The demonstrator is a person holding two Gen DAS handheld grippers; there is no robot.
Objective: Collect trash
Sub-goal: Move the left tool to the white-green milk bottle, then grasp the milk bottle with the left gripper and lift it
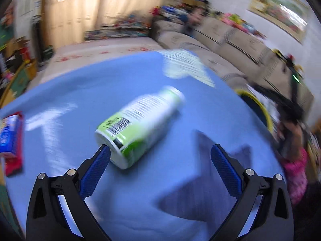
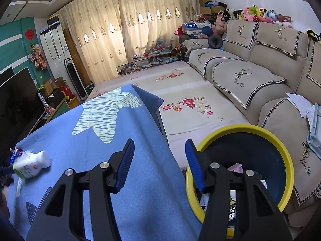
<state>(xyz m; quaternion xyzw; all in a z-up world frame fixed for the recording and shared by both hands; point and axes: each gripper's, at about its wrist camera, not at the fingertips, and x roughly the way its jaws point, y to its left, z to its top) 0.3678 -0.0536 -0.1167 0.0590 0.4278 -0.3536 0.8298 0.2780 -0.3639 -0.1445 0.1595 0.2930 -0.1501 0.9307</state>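
Observation:
A white and green plastic bottle (image 1: 138,126) lies on its side on the blue tablecloth (image 1: 100,88). My left gripper (image 1: 160,152) is open just behind it, and its left pad sits at the bottle's base. The picture is blurred by motion. In the right wrist view the same bottle (image 2: 32,165) lies at the far left of the cloth. My right gripper (image 2: 159,149) stands open and empty over the table's right edge, beside a dark bin with a yellow rim (image 2: 284,152) that holds some paper scraps.
A red and blue carton (image 1: 12,140) lies at the cloth's left edge. A beige sofa (image 2: 250,76) with plush toys runs along the right. A flowered mat (image 2: 180,100) covers the floor beyond the table. The bin (image 1: 258,106) shows past the table's right edge.

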